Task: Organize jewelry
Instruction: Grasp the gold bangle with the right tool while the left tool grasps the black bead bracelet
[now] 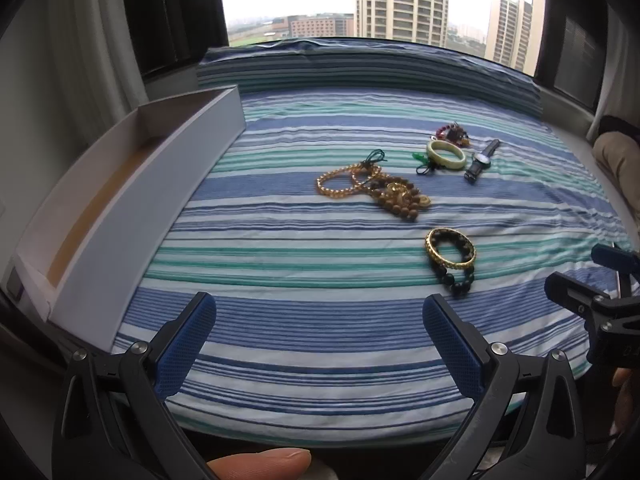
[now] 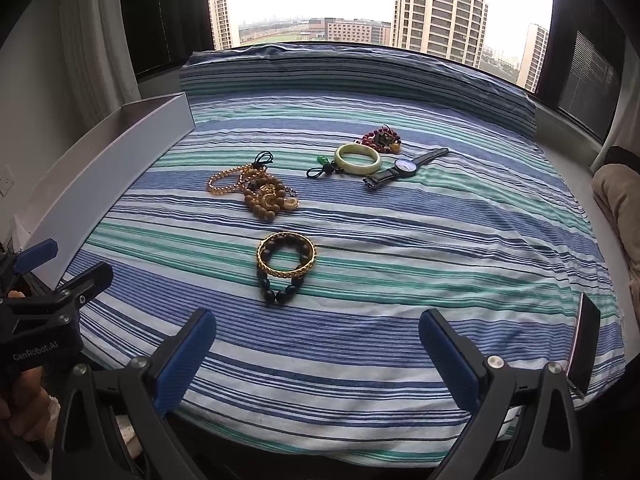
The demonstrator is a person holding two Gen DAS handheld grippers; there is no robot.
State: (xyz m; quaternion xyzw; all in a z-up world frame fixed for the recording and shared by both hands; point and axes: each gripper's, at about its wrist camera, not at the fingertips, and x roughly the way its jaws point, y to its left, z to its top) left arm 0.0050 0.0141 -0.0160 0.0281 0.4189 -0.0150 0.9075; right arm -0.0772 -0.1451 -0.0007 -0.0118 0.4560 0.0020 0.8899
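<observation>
Jewelry lies on a blue, green and white striped cloth [image 1: 320, 340]. Nearest is a gold bangle [image 1: 450, 250] [image 2: 286, 255] resting on a black bead bracelet [image 1: 460, 280] [image 2: 278, 292]. Behind it lies a heap of gold chain and brown wooden beads [image 1: 384, 192] [image 2: 260, 192]. Farther back are a pale jade bangle [image 1: 446, 154] [image 2: 357, 159], a green pendant on a black cord [image 2: 320, 166], a red bead bracelet [image 2: 380, 138] and a wristwatch [image 1: 481, 160] [image 2: 404, 167]. My left gripper [image 1: 320, 322] and right gripper [image 2: 316, 330] are both open and empty, held above the cloth's near edge.
A long white open box [image 1: 132, 216] [image 2: 100, 168] stands along the cloth's left side, with nothing visible inside. A dark phone-like slab [image 2: 586, 344] lies at the cloth's right near corner. A window with a padded ledge is behind; a beige cushion [image 2: 618, 196] is at the right.
</observation>
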